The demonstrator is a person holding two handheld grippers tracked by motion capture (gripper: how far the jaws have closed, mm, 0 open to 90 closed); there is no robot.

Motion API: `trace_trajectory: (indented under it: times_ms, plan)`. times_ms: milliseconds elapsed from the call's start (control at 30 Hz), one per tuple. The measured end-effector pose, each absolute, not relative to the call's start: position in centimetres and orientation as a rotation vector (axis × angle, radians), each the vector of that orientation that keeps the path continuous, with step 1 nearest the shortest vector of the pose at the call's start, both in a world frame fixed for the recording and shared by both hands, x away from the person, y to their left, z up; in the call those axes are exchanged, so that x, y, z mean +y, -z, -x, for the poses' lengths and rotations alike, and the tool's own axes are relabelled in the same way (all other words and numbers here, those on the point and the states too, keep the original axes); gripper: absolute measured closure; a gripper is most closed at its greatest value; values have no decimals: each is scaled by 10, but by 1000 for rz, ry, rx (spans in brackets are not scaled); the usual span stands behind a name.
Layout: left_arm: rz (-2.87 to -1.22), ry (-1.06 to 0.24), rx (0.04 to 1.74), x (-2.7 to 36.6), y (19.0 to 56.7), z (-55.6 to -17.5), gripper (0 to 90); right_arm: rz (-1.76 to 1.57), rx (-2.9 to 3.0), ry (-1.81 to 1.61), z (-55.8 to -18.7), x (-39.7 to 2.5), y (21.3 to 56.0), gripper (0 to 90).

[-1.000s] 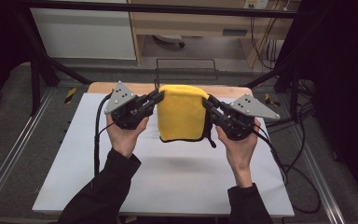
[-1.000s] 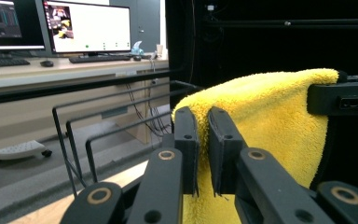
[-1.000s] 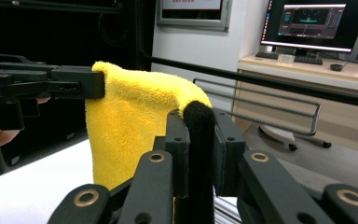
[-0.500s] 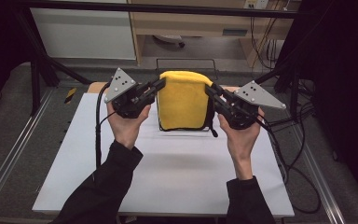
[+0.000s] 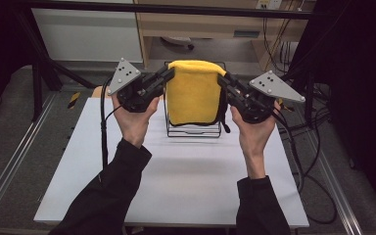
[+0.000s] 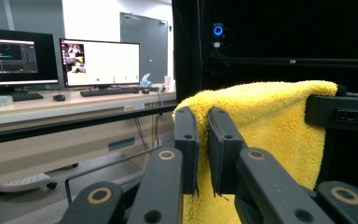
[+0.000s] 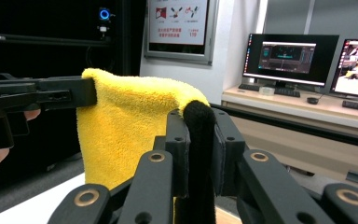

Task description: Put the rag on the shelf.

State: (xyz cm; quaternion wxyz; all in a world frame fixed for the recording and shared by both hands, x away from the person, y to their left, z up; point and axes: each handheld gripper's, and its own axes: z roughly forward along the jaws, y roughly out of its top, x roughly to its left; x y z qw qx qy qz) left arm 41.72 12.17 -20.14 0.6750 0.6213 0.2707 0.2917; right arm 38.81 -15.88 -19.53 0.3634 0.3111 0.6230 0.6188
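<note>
Yellow terry cloth hangs between our two grippers, and that span is what the next move depends on. Our left gripper pinches the towel's upper left corner, its jaws closed on the pile, as the left gripper view shows. Our right gripper is clamped on the upper right corner, where a black trim fills the gap between its jaws. The towel's top edge runs left to right from one gripper to the other, level and fairly taut, and the cloth drops straight down from it. Both hands sit about equally near, one at each end.

Just behind and below the towel stands a black wire rack, its top bar seemingly hidden by the cloth; we cannot tell whether the towel already rests on it. We judge the towel has to settle over that bar.

Beneath lies the white counter. Farther off stand a desk with monitors and a grey door.
</note>
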Motion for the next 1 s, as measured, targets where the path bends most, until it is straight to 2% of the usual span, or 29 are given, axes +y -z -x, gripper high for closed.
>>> trace_trajectory:
  times_ms: [1000]
  plan:
    - [-1348, -710, 572, 112, 148, -438, 832, -766, 1524, -1579, -412, -164, 142, 797]
